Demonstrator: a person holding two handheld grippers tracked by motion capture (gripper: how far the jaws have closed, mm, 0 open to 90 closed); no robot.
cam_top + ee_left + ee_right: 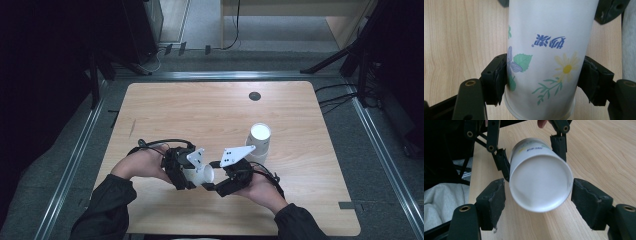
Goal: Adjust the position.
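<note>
High view: you lean over a pale wooden table (165,107) with a tool in each hand. Your left gripper (186,176) pinches a white paper cup (201,174) lying on its side just above the tabletop, near the front edge and between your hands. Its long axis runs across the table, with the mouth turned toward your right gripper (212,187), which sits at the rim. A second white cup (259,140) stands upright behind your right hand, apart from the work.

Left gripper view: the two black jaws press on opposite sides of the paper cup (546,55), low on the wall near one end. Printed flowers and blue lettering appear upside down here (so the cup is inverted relative to this camera). The wall looks thin. Judge it very light, easily dented, and a little slick on its coated print. Grip gently. The rolled rim and the base are the stiffer places to hold, while the middle of the wall would probably buckle.

Right gripper view: the paper cup (540,186) points a round end almost straight at you. It reads as the open mouth, though blur makes this uncertain. Your right tool's jaws are spread on either side of that end. The left jaw is close to the rim and the right jaw stands apart, so neither is pressing. Beyond it, your left gripper (531,160) clamps the far part of the cup.
</note>
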